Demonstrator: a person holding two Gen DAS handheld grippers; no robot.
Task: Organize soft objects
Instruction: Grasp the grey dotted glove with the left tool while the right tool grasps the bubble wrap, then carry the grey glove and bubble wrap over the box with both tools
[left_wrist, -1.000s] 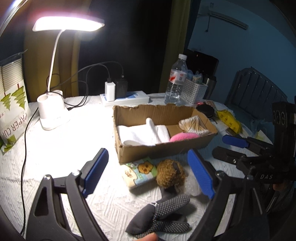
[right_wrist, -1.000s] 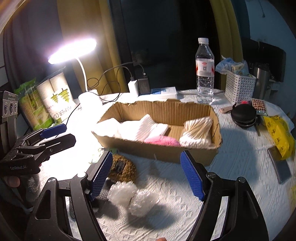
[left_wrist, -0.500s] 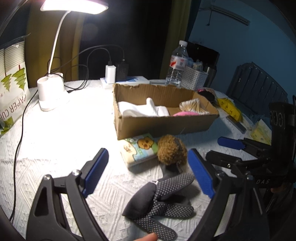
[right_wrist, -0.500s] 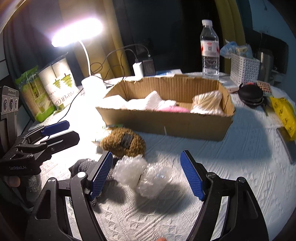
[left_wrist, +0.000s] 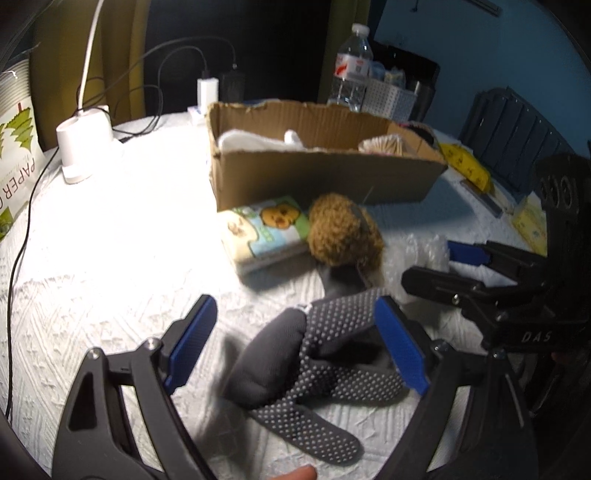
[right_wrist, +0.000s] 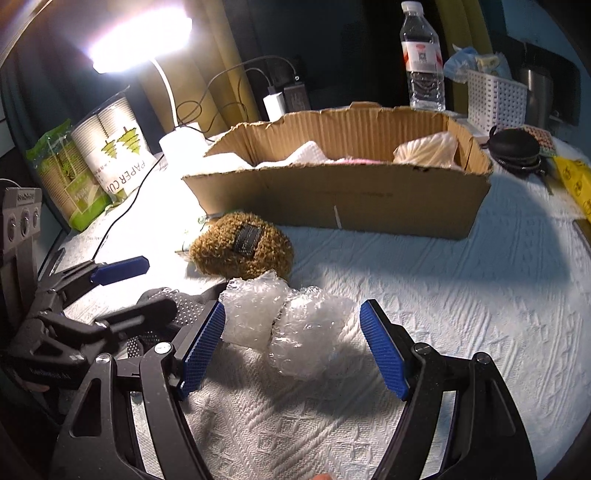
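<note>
My left gripper (left_wrist: 295, 343) has its jaws wide open around a grey dotted glove (left_wrist: 306, 362) lying limp low in the frame. Right gripper (right_wrist: 293, 347) gapes too, straddling crinkly bubble wrap (right_wrist: 291, 325). The cardboard box (right_wrist: 343, 199) mid-frame holds white cloths and cotton swabs (right_wrist: 424, 149).

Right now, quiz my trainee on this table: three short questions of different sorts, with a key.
1. True or false: the left tongs are shut on the dotted grey gloves.
2. What lies between the open right tongs? A) bubble wrap B) water bottle C) black pouch
3. Fill in: the brown fuzzy item lies on the tablecloth, outside the ____.

Key: 1 false, they are open; 2 A; 3 cardboard box.
</note>
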